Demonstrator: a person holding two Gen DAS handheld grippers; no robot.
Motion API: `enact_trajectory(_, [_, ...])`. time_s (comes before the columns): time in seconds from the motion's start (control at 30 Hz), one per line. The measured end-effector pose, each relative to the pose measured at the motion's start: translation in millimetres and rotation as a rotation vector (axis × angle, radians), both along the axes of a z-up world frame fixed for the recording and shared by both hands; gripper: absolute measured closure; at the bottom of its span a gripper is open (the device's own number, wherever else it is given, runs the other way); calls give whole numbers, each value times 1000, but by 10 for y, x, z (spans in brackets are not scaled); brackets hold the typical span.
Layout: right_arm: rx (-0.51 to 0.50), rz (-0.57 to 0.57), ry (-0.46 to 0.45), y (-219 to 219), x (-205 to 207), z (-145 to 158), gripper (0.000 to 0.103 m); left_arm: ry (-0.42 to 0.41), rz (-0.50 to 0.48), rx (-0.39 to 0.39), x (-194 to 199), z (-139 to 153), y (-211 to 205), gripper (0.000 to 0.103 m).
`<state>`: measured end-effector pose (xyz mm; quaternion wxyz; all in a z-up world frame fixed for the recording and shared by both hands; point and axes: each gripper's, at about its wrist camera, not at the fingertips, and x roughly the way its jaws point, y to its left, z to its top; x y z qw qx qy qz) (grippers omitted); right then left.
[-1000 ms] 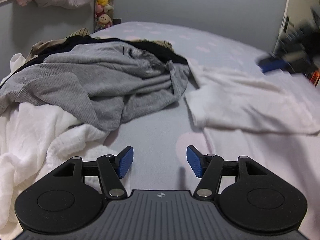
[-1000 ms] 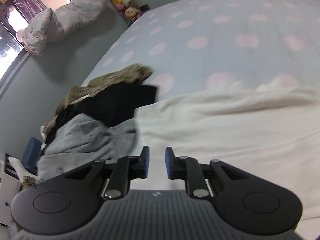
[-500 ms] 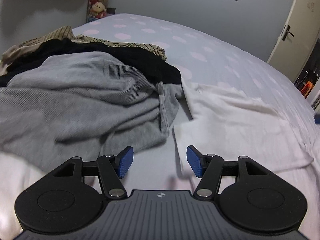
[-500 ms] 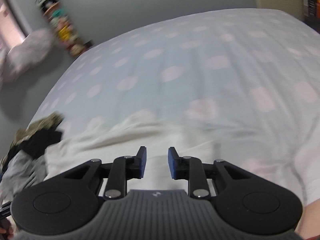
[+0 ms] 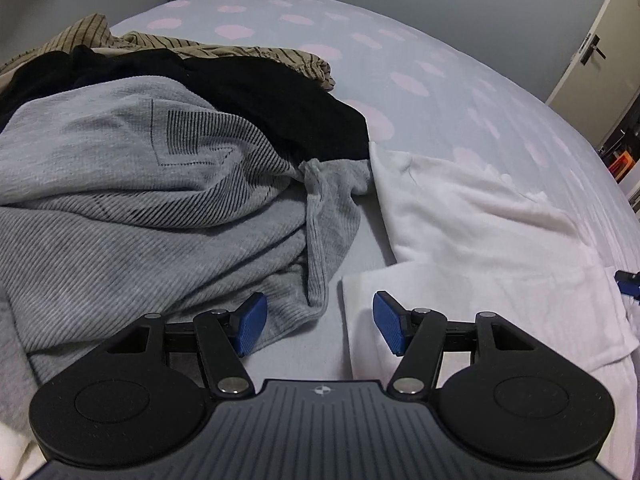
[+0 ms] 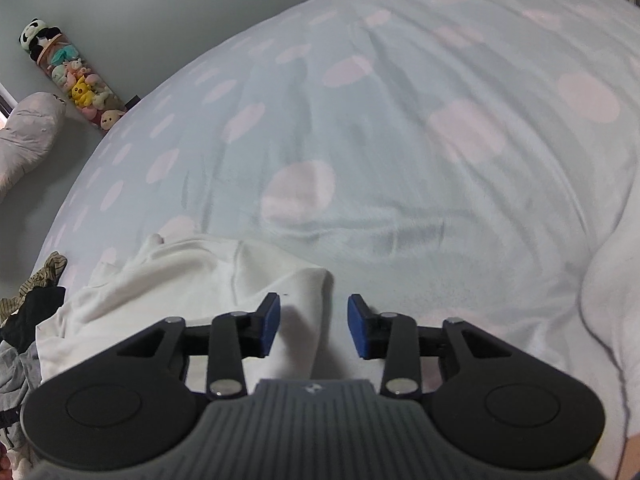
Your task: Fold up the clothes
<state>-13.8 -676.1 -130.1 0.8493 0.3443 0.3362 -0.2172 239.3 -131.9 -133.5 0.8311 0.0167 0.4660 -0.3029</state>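
Left gripper (image 5: 316, 322) wide, right gripper (image 6: 314, 326) wide astride white garment (image 6: 180, 280) corner

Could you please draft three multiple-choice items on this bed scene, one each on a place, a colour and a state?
1. Where does the white garment lie relative to the grey ribbed garment in the left wrist view?
A. to its right
B. underneath it
C. to its left

2. What colour are the spots on the bedsheet?
A. green
B. pink
C. black

3. What state is the right gripper in?
A. shut on the sheet
B. open, with a corner of the white garment between its fingers
C. shut on a black garment

Answers: 1 A, the white cloth lies right of the grey pile. 2 B, pale pink spots on light blue. 3 B, the blue pads stand apart around the white corner.
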Motion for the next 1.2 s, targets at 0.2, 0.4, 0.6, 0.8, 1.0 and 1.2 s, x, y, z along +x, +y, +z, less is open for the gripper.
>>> enact_trajectory(0.2, [51,5,-28,-121,7,-150,52,20,12,-33,1,18,-81,39])
enact_trajectory(0.4, [53,31,-38,-47,-13,-180,50,60,52,-61,-1,-34,-171,39])
enact_trajectory(0.6, [52,45,-44,-33,-9,-174,56,-15,3,-22,-101,35,-338,101])
enact_trajectory(0.8, [36,47,-55,-25,-48,-166,93,-74,-19,-27,-153,341,-392,103])
enact_trajectory(1.0, [32,38,-100,-45,-80,-21,95,-95,-31,-12,-100,588,-508,103])
enact_trajectory(1.2, [47,53,-85,-20,-110,-61,87,-18,9,27,-28,372,-477,65])
